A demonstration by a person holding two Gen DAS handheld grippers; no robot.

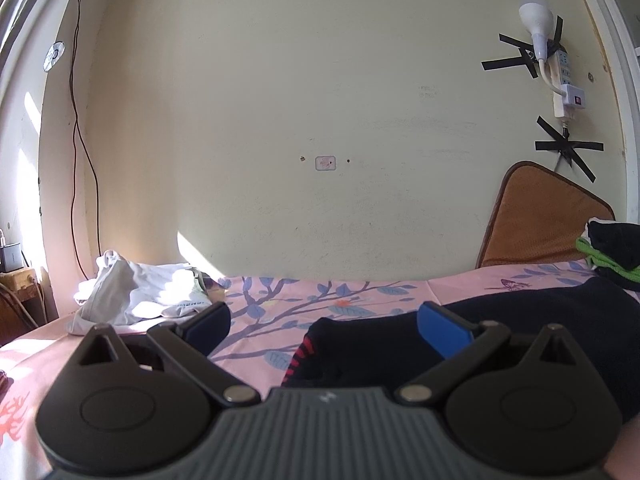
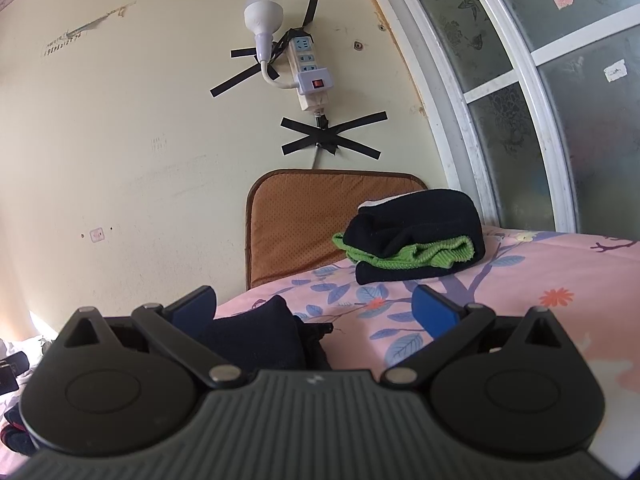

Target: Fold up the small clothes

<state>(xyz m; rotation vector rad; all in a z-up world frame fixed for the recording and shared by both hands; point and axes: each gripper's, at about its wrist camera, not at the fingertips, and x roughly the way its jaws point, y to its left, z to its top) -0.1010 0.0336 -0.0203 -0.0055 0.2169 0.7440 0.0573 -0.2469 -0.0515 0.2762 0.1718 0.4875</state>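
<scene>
Both tools (image 1: 324,326) (image 2: 316,310) are held apart (empty); the dark garment (image 1: 520,332), at 3 o'clock, should be gripped at its hem.

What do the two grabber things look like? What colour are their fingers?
Both look alike: the left gripper and right gripper each have a ribbed grey body, two round black discs, black link arms with silver pins, and blue finger pads.

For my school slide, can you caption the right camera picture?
Open right gripper over a pink flowered bedsheet, facing a folded black-and-green clothes stack.
</scene>
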